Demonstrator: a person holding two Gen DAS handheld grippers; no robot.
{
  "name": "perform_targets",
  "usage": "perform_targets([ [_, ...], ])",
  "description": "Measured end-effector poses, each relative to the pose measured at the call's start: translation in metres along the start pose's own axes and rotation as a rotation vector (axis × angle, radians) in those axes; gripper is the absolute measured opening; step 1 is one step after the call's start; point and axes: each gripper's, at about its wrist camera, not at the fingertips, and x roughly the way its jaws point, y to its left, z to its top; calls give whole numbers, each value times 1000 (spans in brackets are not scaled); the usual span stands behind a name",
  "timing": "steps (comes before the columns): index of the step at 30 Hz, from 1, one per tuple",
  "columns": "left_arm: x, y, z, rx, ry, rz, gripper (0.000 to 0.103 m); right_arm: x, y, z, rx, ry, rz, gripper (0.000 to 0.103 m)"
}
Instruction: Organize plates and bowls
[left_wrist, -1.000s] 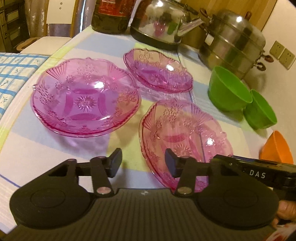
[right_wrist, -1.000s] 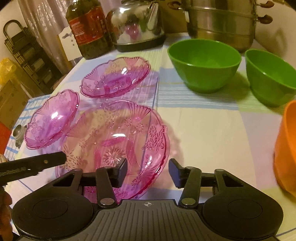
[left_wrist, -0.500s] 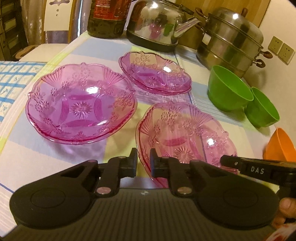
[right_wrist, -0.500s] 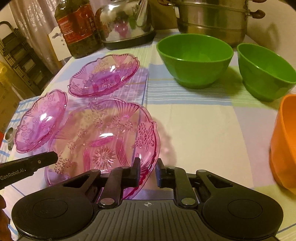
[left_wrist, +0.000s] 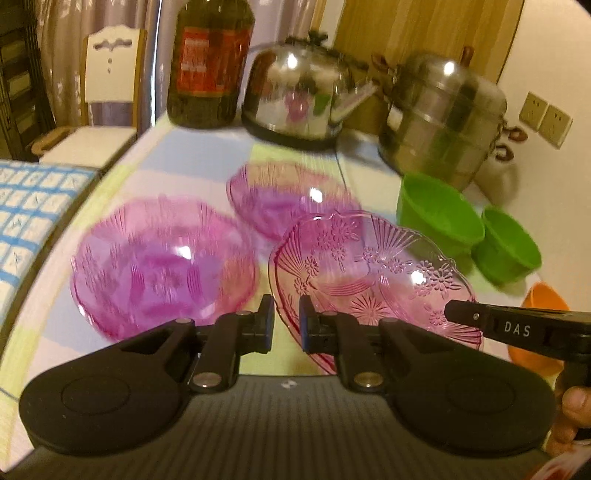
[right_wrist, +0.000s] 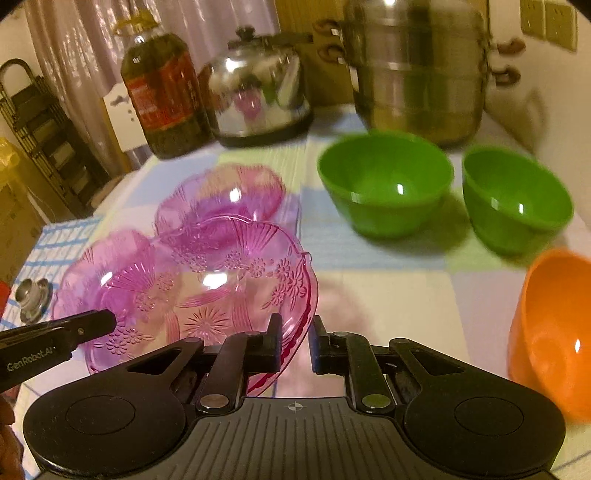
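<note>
A pink glass plate (left_wrist: 373, 273) with flower patterns is held off the table between both grippers. My left gripper (left_wrist: 287, 325) is shut on its left rim, my right gripper (right_wrist: 295, 341) is shut on its right rim (right_wrist: 306, 295). Two more pink plates lie on the table: a large one (left_wrist: 162, 269) at left and one (left_wrist: 280, 199) further back. Two green bowls (right_wrist: 384, 181) (right_wrist: 515, 199) and an orange bowl (right_wrist: 554, 332) stand to the right.
A dark oil bottle (right_wrist: 162, 96), a steel kettle (right_wrist: 255, 96) and a steel steamer pot (right_wrist: 417, 70) line the back of the table. A blue checked cloth (left_wrist: 26, 214) covers the left edge. A chair (left_wrist: 107, 92) stands behind.
Both grippers closed on the near pink plate's rims and lifted it off the table; the views rose and the background blurred.
</note>
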Motion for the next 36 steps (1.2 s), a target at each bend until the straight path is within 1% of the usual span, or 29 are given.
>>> perform_targets([
  [4,-1,5,28,8,-41,6,12,-5,13,24,-32,-47,14,15],
  [7,10,10,49,21,-54,18,12,3,21,41,-42,-63,24,15],
  [11,30,19,72,27,-62,32,12,25,28,64,-39,-55,34,15],
  [15,56,31,87,18,-56,38,12,51,32,86,-27,-33,44,15],
  [20,89,40,97,15,-36,54,12,85,29,102,-16,-3,43,15],
  [24,110,43,103,12,-25,63,12,109,25,108,4,23,46,15],
  [29,129,42,104,22,-1,85,12,129,24,112,-16,29,32,15],
  [36,150,41,101,34,20,85,12,145,19,115,-58,17,4,15],
])
